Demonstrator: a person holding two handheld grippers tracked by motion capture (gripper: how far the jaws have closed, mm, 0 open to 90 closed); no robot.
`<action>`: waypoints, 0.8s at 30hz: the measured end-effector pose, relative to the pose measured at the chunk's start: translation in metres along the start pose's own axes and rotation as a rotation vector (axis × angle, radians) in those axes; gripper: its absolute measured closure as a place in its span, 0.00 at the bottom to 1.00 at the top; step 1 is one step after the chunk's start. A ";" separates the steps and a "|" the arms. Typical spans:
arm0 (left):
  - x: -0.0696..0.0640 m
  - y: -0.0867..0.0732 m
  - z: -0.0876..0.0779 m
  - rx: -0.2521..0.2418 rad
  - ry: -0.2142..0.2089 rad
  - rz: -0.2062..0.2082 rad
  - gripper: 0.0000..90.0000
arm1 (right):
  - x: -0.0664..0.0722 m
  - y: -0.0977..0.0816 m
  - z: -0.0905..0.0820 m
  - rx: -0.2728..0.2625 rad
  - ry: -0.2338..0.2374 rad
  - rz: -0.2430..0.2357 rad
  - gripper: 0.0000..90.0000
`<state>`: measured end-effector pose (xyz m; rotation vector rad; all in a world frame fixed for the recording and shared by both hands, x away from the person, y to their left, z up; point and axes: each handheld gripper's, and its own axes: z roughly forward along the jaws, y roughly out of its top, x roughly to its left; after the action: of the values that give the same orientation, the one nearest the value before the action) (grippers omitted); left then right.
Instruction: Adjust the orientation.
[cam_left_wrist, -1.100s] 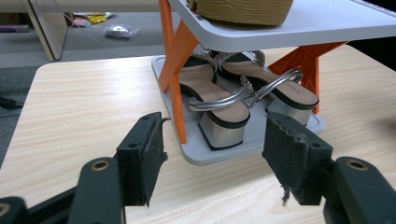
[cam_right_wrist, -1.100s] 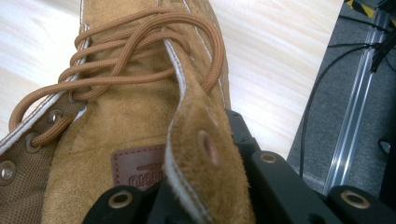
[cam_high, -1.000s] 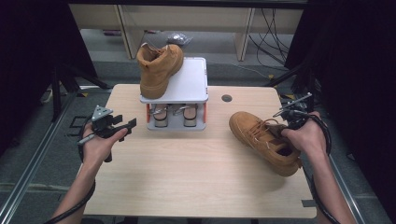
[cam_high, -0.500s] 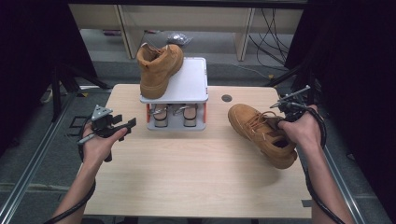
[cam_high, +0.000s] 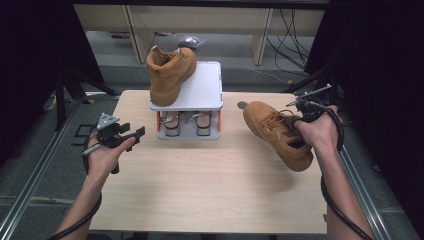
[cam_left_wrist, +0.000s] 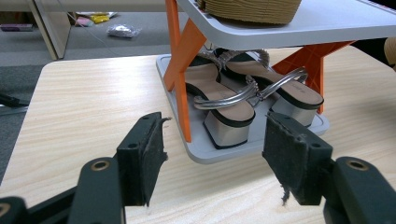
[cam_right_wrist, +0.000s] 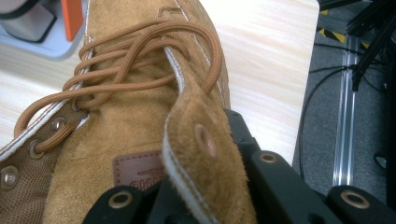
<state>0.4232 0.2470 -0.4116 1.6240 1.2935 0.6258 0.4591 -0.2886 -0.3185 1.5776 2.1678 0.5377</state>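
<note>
Boot in hand: tan lace-up boot (cam_high: 278, 132) at the bench's (cam_high: 200, 200) right side, toe pointing toward the rack, heel at the right hand.
Right claw (cam_right_wrist: 205, 205): clamped on the boot's collar edge.
Left claw (cam_left_wrist: 212, 156): jaws apart, nothing between them, facing the rack from the left.
Rack (cam_high: 202, 90): top shelf carries the matching boot (cam_high: 170, 72) on its left half, right half bare; bottom shelf holds silver sandals (cam_left_wrist: 247, 100).

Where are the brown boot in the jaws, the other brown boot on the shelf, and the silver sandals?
Tan suede lace-up boot held at the right (cam_high: 274, 131), high view, its laces.
Tan suede boot on the white shelf (cam_high: 169, 75), high view, its side.
Silver strappy sandals (cam_left_wrist: 243, 100), left gripper view, a strap.
</note>
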 end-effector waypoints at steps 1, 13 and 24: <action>0.000 0.000 0.000 0.000 0.002 -0.001 0.42 | 0.001 0.002 0.000 0.001 0.012 0.016 0.96; 0.002 -0.001 -0.001 0.000 0.006 -0.003 0.42 | 0.009 0.025 -0.006 -0.040 0.009 0.016 0.96; 0.004 -0.002 -0.002 0.003 0.013 -0.005 0.42 | 0.014 0.041 -0.008 -0.074 -0.002 0.025 0.96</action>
<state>0.4213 0.2514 -0.4132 1.6211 1.3085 0.6323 0.4836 -0.2637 -0.2919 1.5672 2.1043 0.6174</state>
